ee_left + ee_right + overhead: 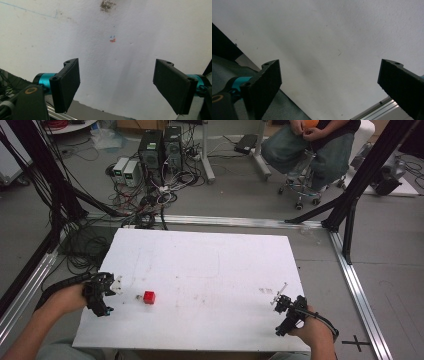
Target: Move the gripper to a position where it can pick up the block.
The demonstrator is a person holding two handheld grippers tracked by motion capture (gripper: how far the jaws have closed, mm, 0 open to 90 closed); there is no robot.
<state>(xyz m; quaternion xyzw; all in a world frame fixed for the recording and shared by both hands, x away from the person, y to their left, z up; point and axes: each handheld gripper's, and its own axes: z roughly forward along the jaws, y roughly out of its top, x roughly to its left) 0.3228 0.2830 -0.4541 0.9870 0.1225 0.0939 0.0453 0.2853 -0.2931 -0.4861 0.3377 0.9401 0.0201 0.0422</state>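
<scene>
While both tools sit idle at the near corners of the board, these are the weak spots:

Red cube: the small red plastic cube (149, 297) lies on the white foam-board tabletop (210, 270), near the board's near-left part, with a tiny pale scrap (138, 297) just beside it on its left.

Left gripper: the left black two-jaw gripper (111, 290) hovers near the board's left edge, close to the cube but apart from it; in the left gripper view its jaws stand spread wide with nothing between them (116, 85).

Right gripper: the right black two-jaw gripper (278, 301) is at the board's near-right part, well apart from the cube; its jaws are likewise released and bare (329, 85).

Risk, aim: the left gripper view looks at bare board and a small orange mark (112, 40), not the cube, so the approach likely needs a turn; a misjudged turn could knock the cube with one jaw.

Risk, slide: the cube looks light and the board smooth, so a one-sided touch would probably push it away rather than seat it.

Risk, scrap: closing low from the left could catch the pale scrap with the cube.

Risk, edge: the left gripper hangs over the board's rim, and dipping there could snag the edge.
</scene>
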